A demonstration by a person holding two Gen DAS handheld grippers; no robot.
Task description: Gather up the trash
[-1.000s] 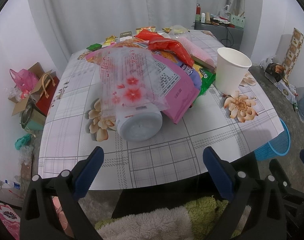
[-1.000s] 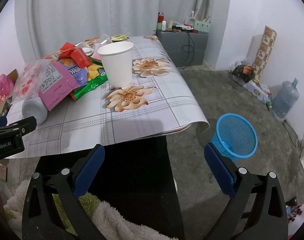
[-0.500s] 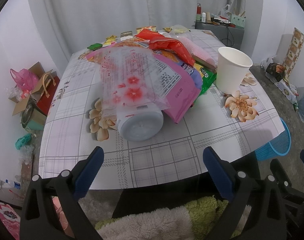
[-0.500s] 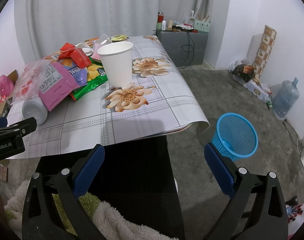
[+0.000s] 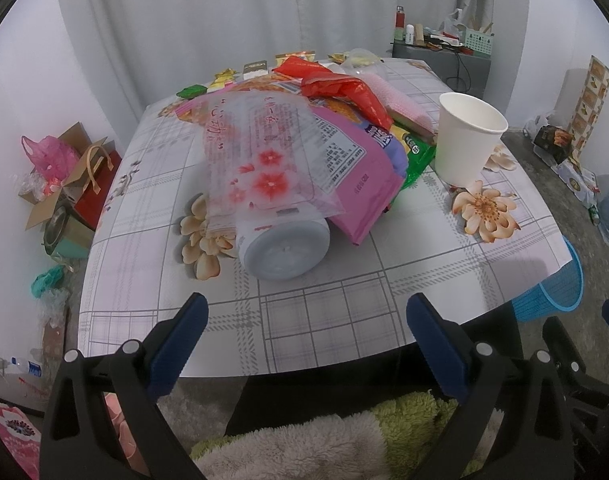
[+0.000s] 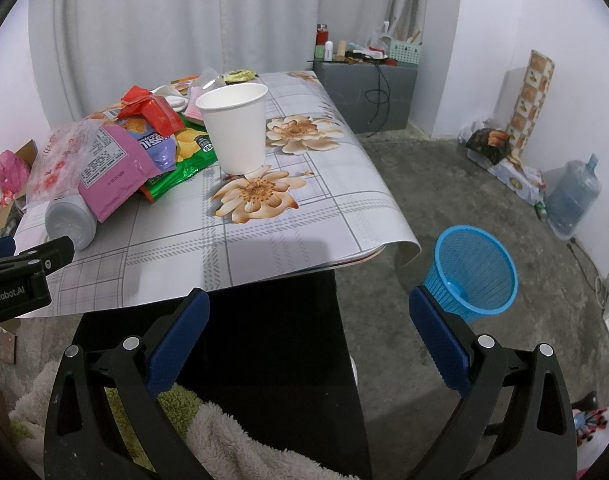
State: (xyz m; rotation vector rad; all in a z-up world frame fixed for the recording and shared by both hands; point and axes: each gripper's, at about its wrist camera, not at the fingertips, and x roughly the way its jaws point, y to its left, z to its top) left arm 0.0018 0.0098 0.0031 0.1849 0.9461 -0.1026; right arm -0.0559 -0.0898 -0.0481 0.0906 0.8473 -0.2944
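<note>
Hovering released at the tabletop [image 5: 344,312] edge, 2 empty tools, left tool [image 5: 304,320] and right tool [image 6: 310,316], should pinch top wrappers [image 5: 264,160] first, sparing the cup [image 6: 236,128].

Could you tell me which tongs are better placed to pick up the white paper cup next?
Probably the right tongs: open, empty, nearer the table side where the white paper cup stands and the blue basket. The left tongs face the white bottle.

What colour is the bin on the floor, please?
Blue mesh bin; clearest in the right wrist view.
</note>
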